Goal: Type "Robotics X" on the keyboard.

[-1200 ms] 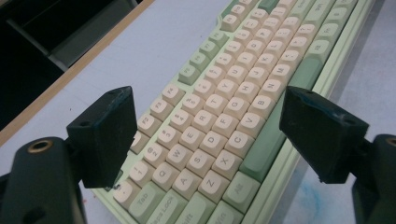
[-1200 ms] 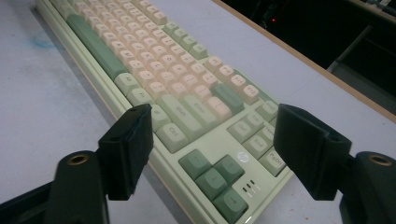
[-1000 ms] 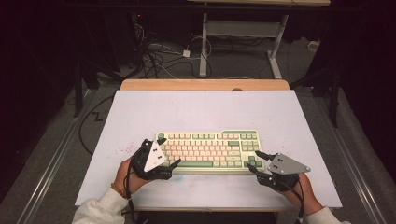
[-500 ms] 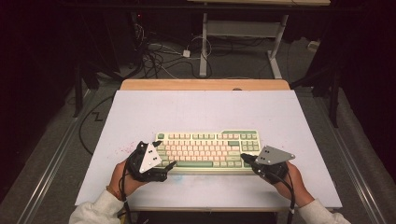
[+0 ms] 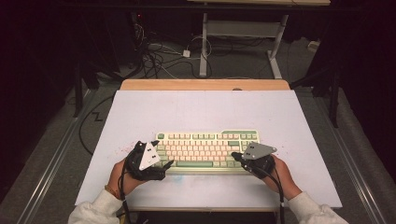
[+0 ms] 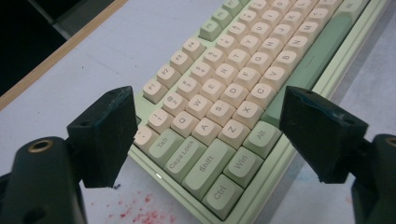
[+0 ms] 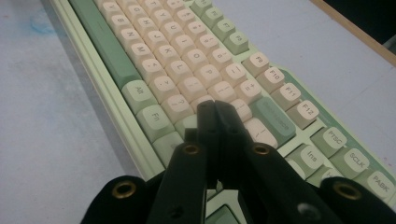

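Green-and-cream keyboard point(image 5: 208, 148) lies flat near the counter point(image 5: 205, 112) front edge. Left gripper point(image 6: 205, 140) gapes wide, straddling the keyboard's left end, likely to steady it. Right gripper point(image 7: 215, 109) is pinched closed on nothing, its tip over the right-hand keys, probably to press one.

light: table point(image 5: 201, 112) is evenly lit from above, surroundings beyond it are left dark | shadows: soft ones are cast beside the keyboard point(image 5: 208, 149) | focus: far keys are blurred in both gripper views | glare: none is seen
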`<state>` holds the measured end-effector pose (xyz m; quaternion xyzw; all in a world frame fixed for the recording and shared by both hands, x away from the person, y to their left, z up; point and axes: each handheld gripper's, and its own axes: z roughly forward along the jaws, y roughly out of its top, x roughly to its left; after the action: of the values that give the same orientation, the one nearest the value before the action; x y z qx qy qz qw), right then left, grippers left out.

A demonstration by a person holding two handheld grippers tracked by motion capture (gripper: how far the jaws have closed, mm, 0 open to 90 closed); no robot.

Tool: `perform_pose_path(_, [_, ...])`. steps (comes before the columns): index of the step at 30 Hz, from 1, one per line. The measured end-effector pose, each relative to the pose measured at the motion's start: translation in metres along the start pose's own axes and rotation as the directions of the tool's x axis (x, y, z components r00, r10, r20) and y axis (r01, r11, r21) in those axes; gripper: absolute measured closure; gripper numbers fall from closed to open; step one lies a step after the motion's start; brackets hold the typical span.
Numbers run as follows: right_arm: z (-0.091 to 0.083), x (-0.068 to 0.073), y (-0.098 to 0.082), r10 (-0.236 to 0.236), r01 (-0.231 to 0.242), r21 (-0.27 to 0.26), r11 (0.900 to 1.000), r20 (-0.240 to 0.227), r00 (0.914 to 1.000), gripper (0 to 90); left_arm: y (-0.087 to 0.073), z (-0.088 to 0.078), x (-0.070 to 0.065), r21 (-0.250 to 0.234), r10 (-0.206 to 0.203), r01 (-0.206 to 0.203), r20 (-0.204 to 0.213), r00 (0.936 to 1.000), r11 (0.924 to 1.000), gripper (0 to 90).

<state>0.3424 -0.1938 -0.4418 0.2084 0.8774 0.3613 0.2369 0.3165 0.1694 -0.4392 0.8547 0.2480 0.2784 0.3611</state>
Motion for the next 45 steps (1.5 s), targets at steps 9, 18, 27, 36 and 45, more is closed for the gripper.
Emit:
perform_pose_path(9, [0.013, -0.001, -0.005, 0.007, -0.007, 0.046, 0.999, 0.007, 0.9999, 90.0, 0.0, 0.001, 0.001, 0.004, 0.003, -0.003, -0.001, 1.0, 1.0, 18.7])
perform_pose_path(18, [0.016, 0.0, -0.007, 0.008, -0.009, 0.058, 0.998, 0.013, 0.9999, 90.0, 0.0, -0.004, 0.007, -0.025, -0.034, 0.035, 0.028, 0.999, 0.9991, 32.0])
perform_pose_path(27, [0.016, 0.0, -0.008, 0.019, -0.02, 0.055, 0.998, 0.012, 0.9997, 90.0, 0.005, -0.01, 0.013, -0.009, -0.037, 0.038, 0.086, 0.9956, 0.9992, 82.6])
perform_pose_path(36, [0.015, 0.001, -0.009, 0.024, -0.025, 0.053, 0.998, 0.019, 0.9995, 90.0, 0.011, 0.003, 0.011, 0.037, -0.044, 0.041, 0.095, 0.9945, 0.9985, 87.8])
perform_pose_path(45, [0.015, 0.001, -0.009, 0.018, -0.019, 0.053, 0.998, 0.022, 0.9996, 90.0, 0.018, 0.019, 0.009, 0.057, -0.034, 0.026, 0.137, 0.99, 0.998, 87.8])
